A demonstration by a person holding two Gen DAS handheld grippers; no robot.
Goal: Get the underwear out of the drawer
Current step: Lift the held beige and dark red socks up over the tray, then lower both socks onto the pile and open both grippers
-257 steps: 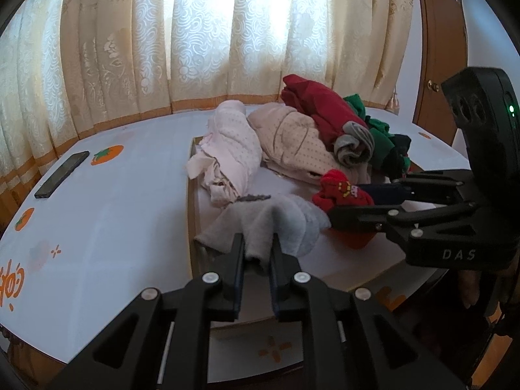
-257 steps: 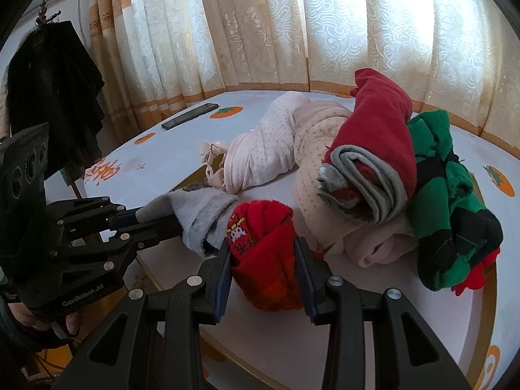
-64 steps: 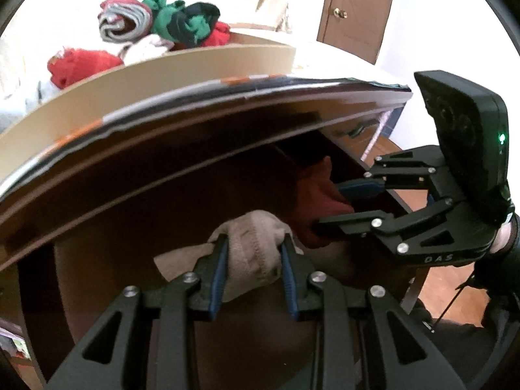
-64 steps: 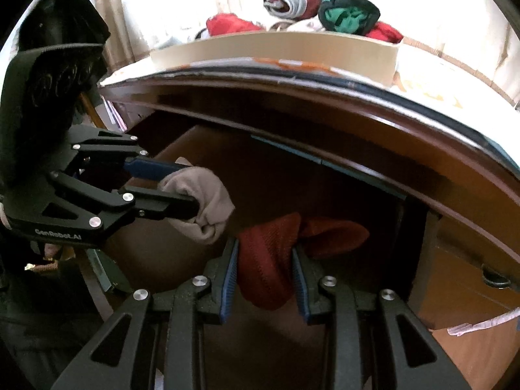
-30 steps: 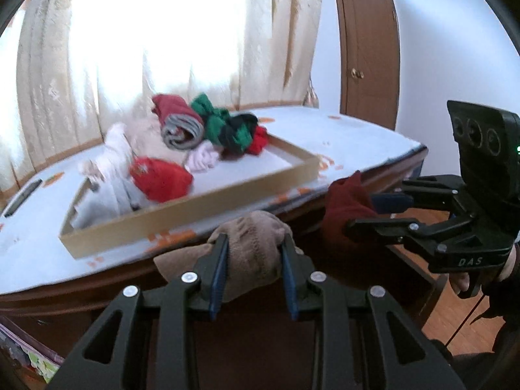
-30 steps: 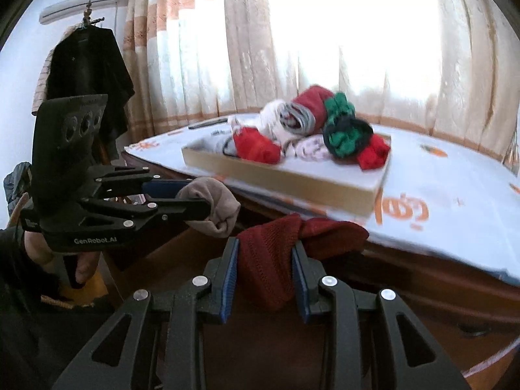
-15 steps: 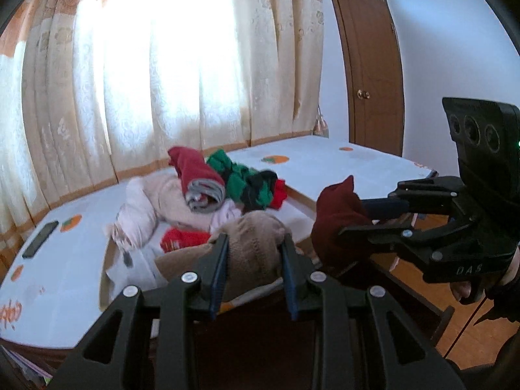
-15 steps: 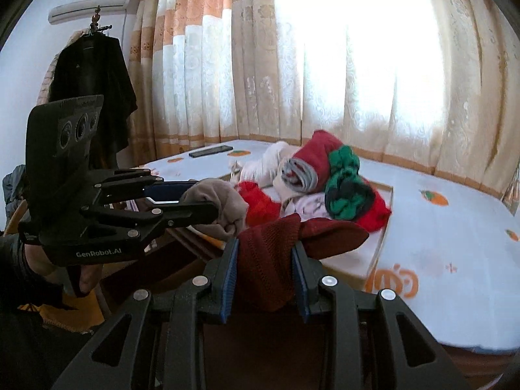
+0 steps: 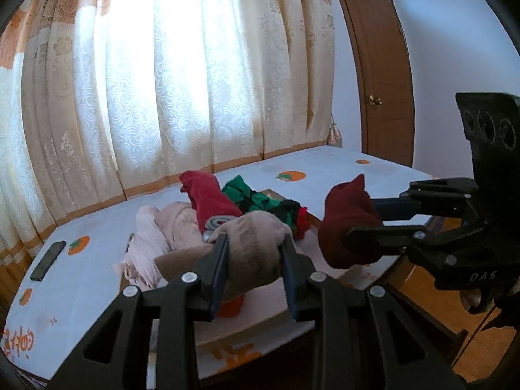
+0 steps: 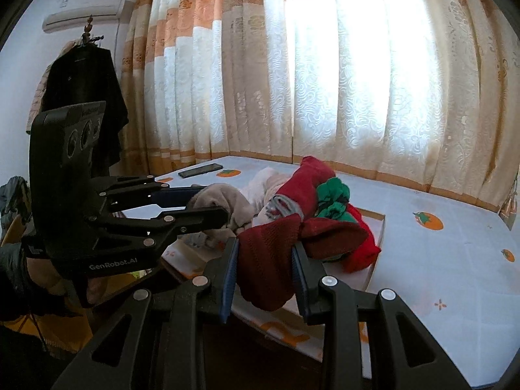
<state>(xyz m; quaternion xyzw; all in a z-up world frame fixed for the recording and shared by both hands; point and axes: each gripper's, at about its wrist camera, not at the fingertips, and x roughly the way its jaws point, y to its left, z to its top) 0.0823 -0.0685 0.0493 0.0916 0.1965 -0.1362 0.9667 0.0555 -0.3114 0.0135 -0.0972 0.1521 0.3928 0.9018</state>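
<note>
My left gripper [image 9: 255, 242] is shut on a rolled beige underwear piece [image 9: 252, 253], held in the air above the near edge of the table. To its right, my right gripper [image 9: 352, 224] is shut on a dark red underwear piece [image 9: 344, 224]. From the right wrist camera, the right gripper [image 10: 265, 247] pinches the dark red piece [image 10: 269, 260], and the left gripper [image 10: 221, 201] holds the beige piece [image 10: 224, 204] at the left. Beyond both lies a shallow wooden tray [image 10: 378, 227] heaped with rolled clothes [image 9: 208, 198]. The drawer is out of view.
The table [image 10: 438, 260] has a white cloth with orange fruit prints. A black phone [image 9: 48, 260] lies at its far left. Curtains [image 9: 182, 81] hang behind, a brown door [image 9: 380, 91] stands at the right, and a dark coat [image 10: 81, 104] hangs at the left. A hand [image 9: 474, 300] holds the right gripper.
Both grippers have risen with their clothes, from level with the table edge to above the tabletop. The tray with its heap now lies lower in both views. Neither grip has changed.
</note>
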